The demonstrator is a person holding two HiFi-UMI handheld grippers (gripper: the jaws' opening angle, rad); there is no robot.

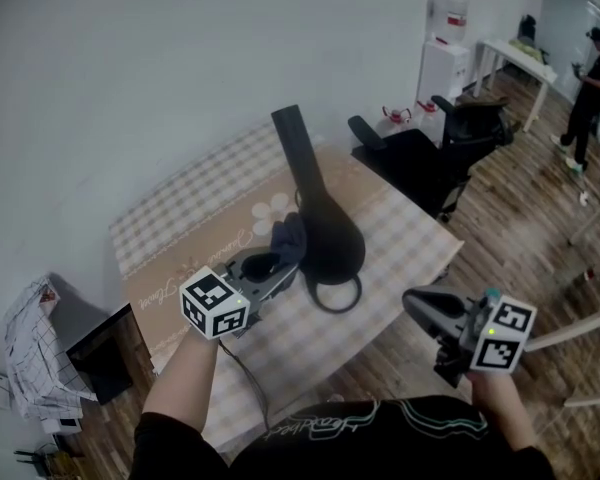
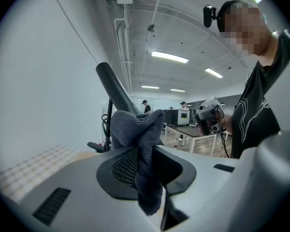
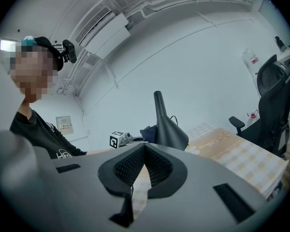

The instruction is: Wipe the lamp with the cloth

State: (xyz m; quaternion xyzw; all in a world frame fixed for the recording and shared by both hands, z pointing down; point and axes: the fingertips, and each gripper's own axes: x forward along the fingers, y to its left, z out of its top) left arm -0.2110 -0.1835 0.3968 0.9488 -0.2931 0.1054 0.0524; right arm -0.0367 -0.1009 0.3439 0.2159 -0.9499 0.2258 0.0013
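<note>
A black lamp [image 1: 315, 203] with a tall neck stands on the checked tablecloth [image 1: 410, 238], and a cable loop [image 1: 335, 293] lies at its foot. My left gripper [image 1: 278, 258] is shut on a dark grey-blue cloth [image 1: 288, 236], which it holds against the lamp's left side. In the left gripper view the cloth [image 2: 140, 134] bunches out of the jaws, with the lamp's neck [image 2: 117, 91] just behind. My right gripper [image 1: 415, 303] hangs off the table's near right edge, shut with nothing in it. In the right gripper view its pads [image 3: 130, 166] meet, and the lamp [image 3: 166, 124] is ahead.
A black office chair [image 1: 430, 153] stands at the table's far right corner. Beyond it are a red kettle [image 1: 396, 116], a water dispenser [image 1: 445, 53], a white table [image 1: 520, 58] and a standing person [image 1: 590, 93]. Left of the table, papers [image 1: 30, 353] and a black box [image 1: 100, 353] lie on the floor.
</note>
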